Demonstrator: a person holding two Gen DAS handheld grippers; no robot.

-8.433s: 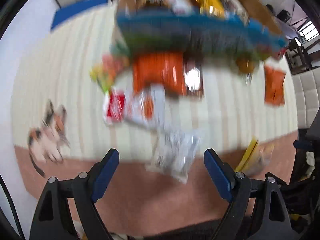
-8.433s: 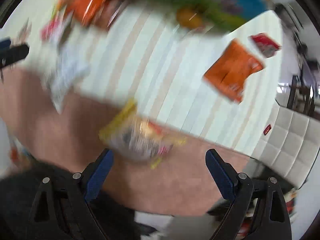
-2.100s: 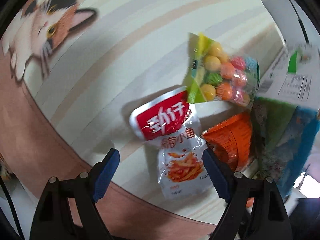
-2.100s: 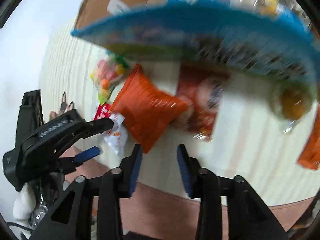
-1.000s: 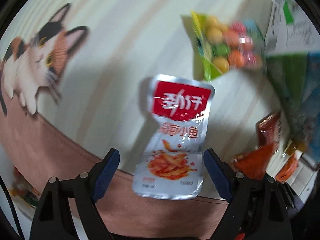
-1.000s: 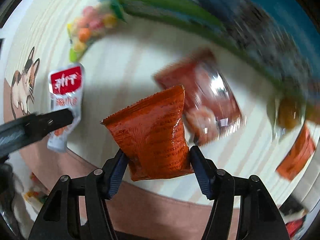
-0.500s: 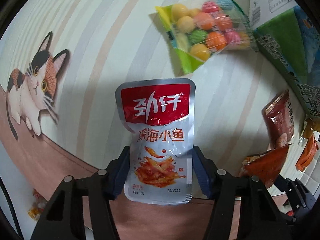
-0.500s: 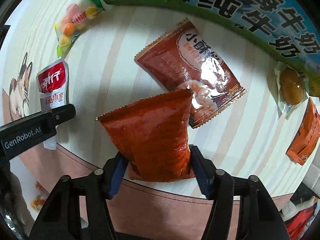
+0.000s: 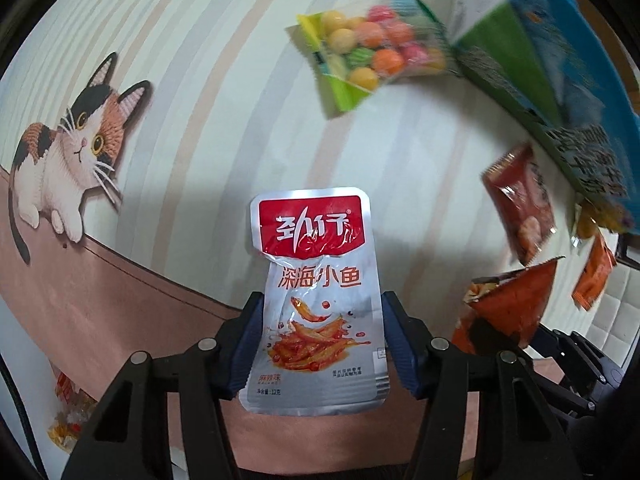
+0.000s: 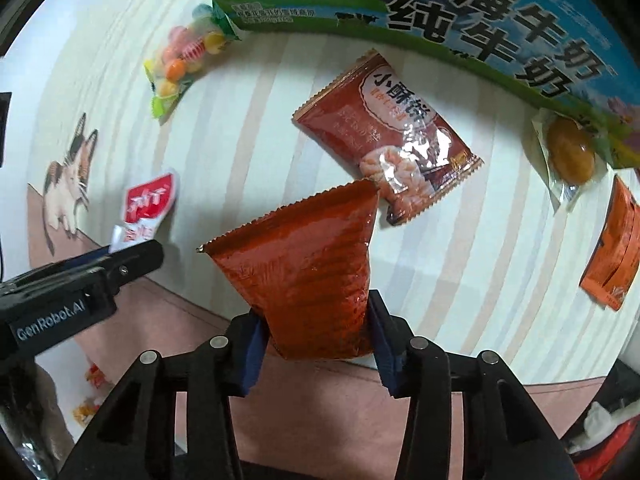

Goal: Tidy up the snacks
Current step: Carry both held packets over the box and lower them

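Observation:
My left gripper (image 9: 320, 340) is shut on a silver fish-snack pouch (image 9: 316, 280) with a red top, held above the striped mat. It also shows in the right wrist view (image 10: 146, 208). My right gripper (image 10: 316, 344) is shut on an orange-red snack bag (image 10: 304, 272), which also shows in the left wrist view (image 9: 508, 304). On the mat lie a bag of coloured candy balls (image 9: 372, 52), a brown-red shrimp snack packet (image 10: 392, 136), a clear-wrapped egg (image 10: 568, 156) and an orange packet (image 10: 612, 248).
A blue and green milk carton box (image 10: 460, 12) stands along the far side of the mat. The mat has a cat picture (image 9: 68, 140) and a pink border (image 9: 100, 292). A few small snack packets (image 9: 68, 420) lie off the mat at lower left.
Both grippers have closed on their packets and lifted them. The left took the fish-snack pouch from the mat; the right took the orange-red bag off the shrimp packet.

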